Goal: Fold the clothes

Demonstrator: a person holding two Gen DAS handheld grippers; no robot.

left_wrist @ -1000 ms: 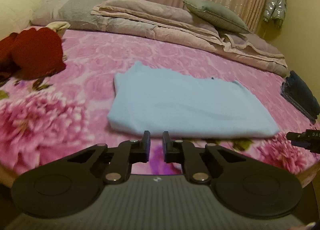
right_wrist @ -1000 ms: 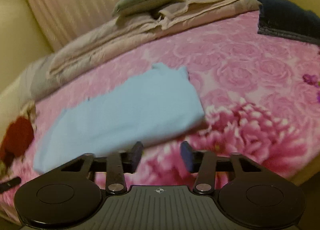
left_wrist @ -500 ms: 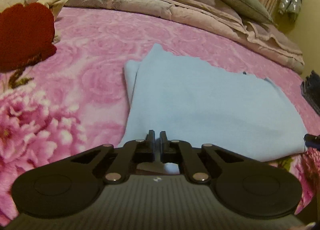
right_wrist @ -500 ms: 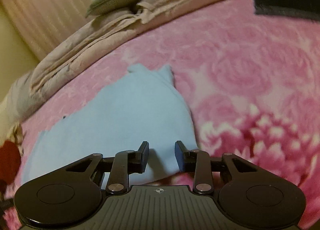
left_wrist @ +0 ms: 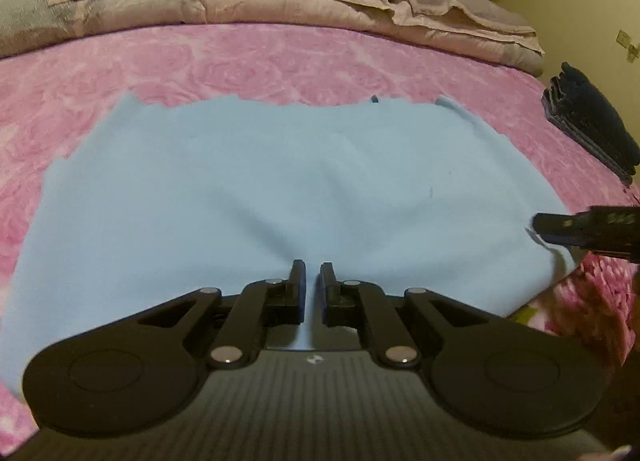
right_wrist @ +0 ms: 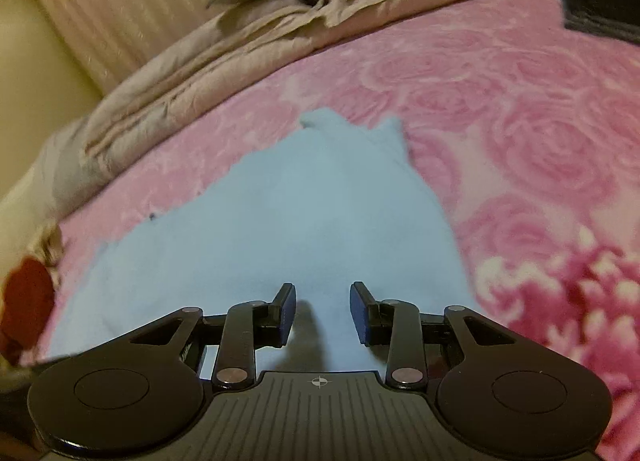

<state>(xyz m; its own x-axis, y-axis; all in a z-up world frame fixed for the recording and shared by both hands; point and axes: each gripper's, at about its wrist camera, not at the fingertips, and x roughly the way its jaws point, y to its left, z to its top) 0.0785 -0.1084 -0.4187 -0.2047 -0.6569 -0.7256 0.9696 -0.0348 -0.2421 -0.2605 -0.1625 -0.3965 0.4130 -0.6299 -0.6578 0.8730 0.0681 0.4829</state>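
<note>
Left wrist view: the left gripper (left_wrist: 313,281), jaws nearly together, pinches a ridge of the cloth (left_wrist: 280,181) at the bed's (left_wrist: 260,61) near edge, though contact looks unsure. A thin bite could slip. Rightward, the right gripper (right_wrist: 323,313) gapes over the cloth's right end; uneven lifting would skew the fold.
</note>
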